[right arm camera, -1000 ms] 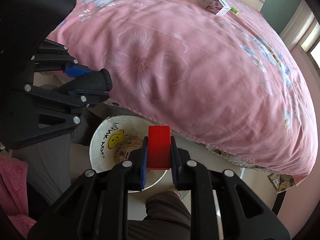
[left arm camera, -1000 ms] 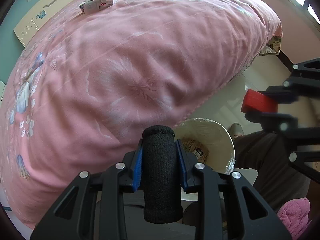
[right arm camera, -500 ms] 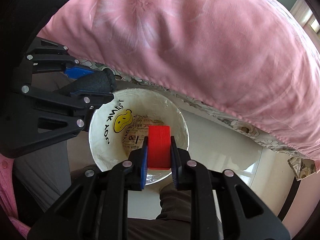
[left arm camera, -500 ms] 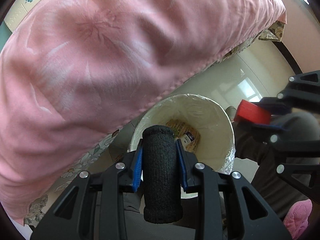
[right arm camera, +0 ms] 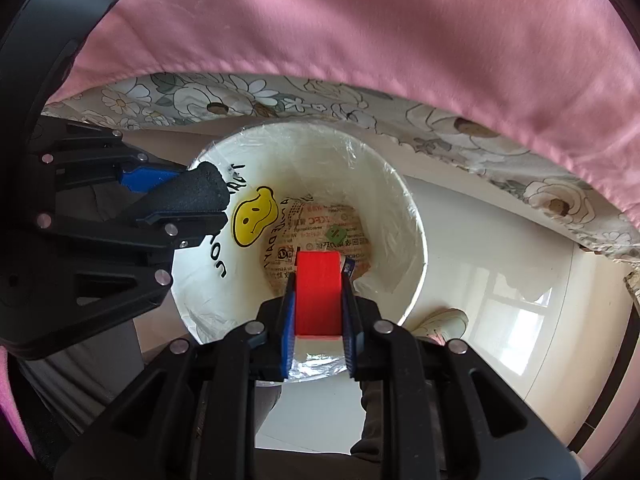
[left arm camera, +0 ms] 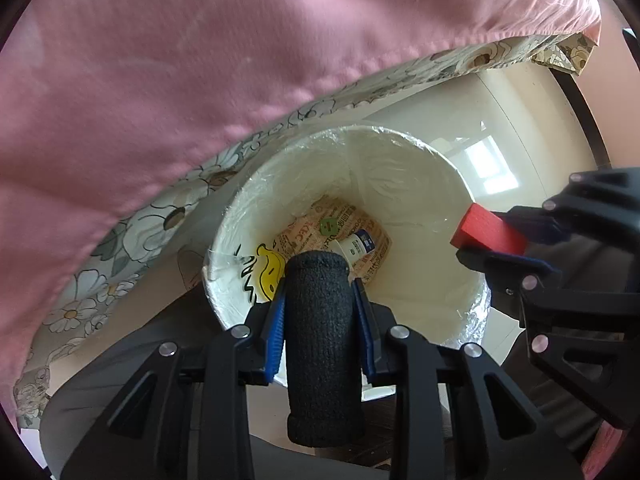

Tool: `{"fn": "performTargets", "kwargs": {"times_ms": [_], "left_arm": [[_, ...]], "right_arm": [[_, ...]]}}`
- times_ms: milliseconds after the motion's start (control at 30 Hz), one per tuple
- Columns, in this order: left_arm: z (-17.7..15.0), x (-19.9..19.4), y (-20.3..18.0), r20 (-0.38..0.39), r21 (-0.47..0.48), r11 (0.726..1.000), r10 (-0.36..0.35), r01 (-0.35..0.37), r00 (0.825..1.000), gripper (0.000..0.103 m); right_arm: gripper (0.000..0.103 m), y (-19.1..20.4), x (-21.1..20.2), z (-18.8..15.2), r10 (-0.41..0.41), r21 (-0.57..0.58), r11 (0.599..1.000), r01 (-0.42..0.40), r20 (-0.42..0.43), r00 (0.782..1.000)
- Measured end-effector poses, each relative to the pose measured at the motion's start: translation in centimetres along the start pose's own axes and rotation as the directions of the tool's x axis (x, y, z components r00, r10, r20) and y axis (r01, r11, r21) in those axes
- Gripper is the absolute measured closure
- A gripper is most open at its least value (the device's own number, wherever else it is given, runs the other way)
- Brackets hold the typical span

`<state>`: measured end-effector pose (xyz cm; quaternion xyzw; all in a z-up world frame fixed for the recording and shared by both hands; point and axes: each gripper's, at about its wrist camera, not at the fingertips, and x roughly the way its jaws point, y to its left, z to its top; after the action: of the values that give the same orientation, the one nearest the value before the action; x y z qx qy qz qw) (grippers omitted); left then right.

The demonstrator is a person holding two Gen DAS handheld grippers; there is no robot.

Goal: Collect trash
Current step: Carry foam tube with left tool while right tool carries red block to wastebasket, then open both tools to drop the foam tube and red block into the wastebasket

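My left claw [left arm camera: 320, 300] is clamped tight around a black foam roll [left arm camera: 322, 344], its blue pads pressing both sides, and the roll's rounded end sticks out past the fingertips. From the left camera that end sits over the near rim of the white bin [left arm camera: 420, 168], on the side with the yellow smiley face [left arm camera: 269, 270]. From the right camera the same roll [right arm camera: 192, 194] pokes in over the bin's [right arm camera: 408, 216] left rim, just beside the black lettering and the smiley [right arm camera: 254, 216].

My right claw [right arm camera: 319, 300] is closed on a red block [right arm camera: 319, 292], gripped flat between its blue pads. The block hangs over the bin's opening, toward the near edge. In the left camera the block [left arm camera: 486, 230] and my right claw [left arm camera: 504, 236] come in from the right, over the bin's right rim.

The bin is lined with a clear plastic bag and stands on a pale, shiny floor [right arm camera: 500, 280], close against the bed. At its bottom lies printed paper wrapping [right arm camera: 320, 232] with a small green sticker, and a small white container with a blue label [left arm camera: 356, 244] rests on it. A pink bedspread [left arm camera: 200, 60] hangs above the bin, with a flowered sheet [right arm camera: 280, 100] showing beneath its edge. A pale shoe [right arm camera: 444, 320] sits on the floor just past the bin's right side.
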<state>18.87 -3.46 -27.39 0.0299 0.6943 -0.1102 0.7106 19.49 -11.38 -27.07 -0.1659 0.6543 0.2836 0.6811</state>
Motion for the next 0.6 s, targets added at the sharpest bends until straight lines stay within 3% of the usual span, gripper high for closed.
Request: {"fn": "performTargets", "kwargs": {"times_ms": [600], "left_arm": [[0.3, 7.8, 1.5, -0.117, -0.123, 0.99, -0.081, 0.066, 0.99, 0.07]], "right_arm": [[0.082, -0.9, 7.7, 0.4, 0.085, 0.156, 0.986, -0.067, -0.107, 0.991]]}}
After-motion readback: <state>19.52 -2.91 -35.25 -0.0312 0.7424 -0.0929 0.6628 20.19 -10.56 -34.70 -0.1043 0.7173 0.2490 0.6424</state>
